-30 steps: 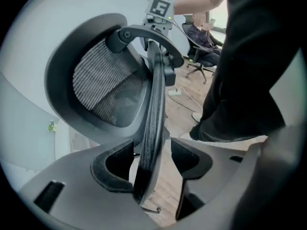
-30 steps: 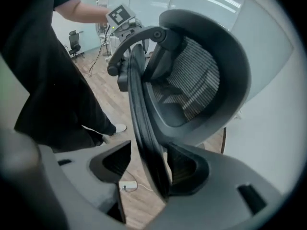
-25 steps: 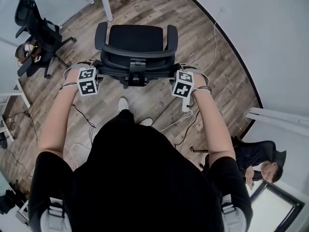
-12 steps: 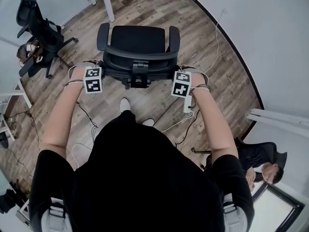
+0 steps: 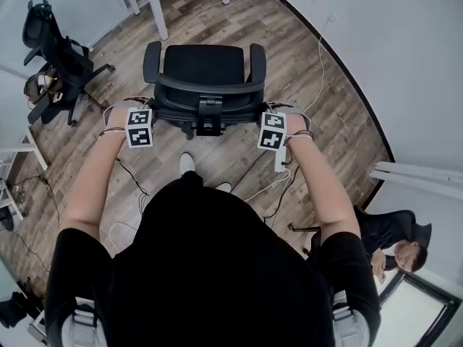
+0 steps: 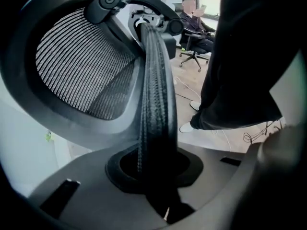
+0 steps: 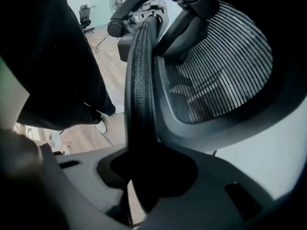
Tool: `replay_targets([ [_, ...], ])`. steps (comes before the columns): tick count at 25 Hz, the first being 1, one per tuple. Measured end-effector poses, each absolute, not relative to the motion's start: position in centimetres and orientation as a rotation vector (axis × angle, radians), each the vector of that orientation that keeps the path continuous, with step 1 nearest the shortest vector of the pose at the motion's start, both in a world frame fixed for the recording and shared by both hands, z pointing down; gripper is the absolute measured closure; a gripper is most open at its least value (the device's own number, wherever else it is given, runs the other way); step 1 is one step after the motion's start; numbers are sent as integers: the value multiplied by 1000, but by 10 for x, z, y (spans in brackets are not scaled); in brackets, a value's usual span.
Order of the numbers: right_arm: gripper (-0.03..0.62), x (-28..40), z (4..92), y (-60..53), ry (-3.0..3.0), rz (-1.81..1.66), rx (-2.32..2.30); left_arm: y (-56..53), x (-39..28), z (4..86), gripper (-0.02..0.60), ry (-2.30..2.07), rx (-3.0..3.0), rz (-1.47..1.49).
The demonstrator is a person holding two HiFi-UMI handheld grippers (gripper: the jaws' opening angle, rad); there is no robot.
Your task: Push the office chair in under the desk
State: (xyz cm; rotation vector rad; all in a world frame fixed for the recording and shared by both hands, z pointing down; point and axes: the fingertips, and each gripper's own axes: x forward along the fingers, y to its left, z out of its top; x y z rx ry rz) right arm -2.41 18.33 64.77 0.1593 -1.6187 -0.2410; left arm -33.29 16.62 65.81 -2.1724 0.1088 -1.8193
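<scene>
A wooden floor (image 5: 347, 129) is seen from above. On it, a black office chair (image 5: 202, 60) faces the white desk legs (image 5: 158, 9) at the top edge, still short of them. The left gripper (image 5: 141, 118) and right gripper (image 5: 271, 130) have just been closing their jaws, and each now clamps the backrest rim (image 6: 153, 104) at its own end.

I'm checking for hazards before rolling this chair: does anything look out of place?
Loose cables and a white power strip lie on the wood floor just behind the office chair, by the person's feet: a possible trip risk. The chair itself looks upright and undamaged.
</scene>
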Motion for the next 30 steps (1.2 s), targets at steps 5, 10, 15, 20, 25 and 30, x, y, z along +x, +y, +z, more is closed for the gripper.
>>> replay_targets([
  [5,502,-22,649,182,-1632,-269,174,164,-330,659,517,82,-2173,-1817],
  [10,510,-19,650,172,-1619,-296,186,153,-327,660,518,87,-2170,-1806],
  [15,519,-18,653,156,-1609,-326,207,136,-327,662,518,90,-2166,-1796],
  [20,519,-15,660,148,-1599,-322,204,125,-324,668,518,80,-2160,-1780],
  [25,519,-12,649,107,-1593,-322,216,85,-321,659,520,63,-2167,-1774],
  [30,519,-9,650,85,-1601,-325,223,62,-318,661,520,57,-2171,-1774],
])
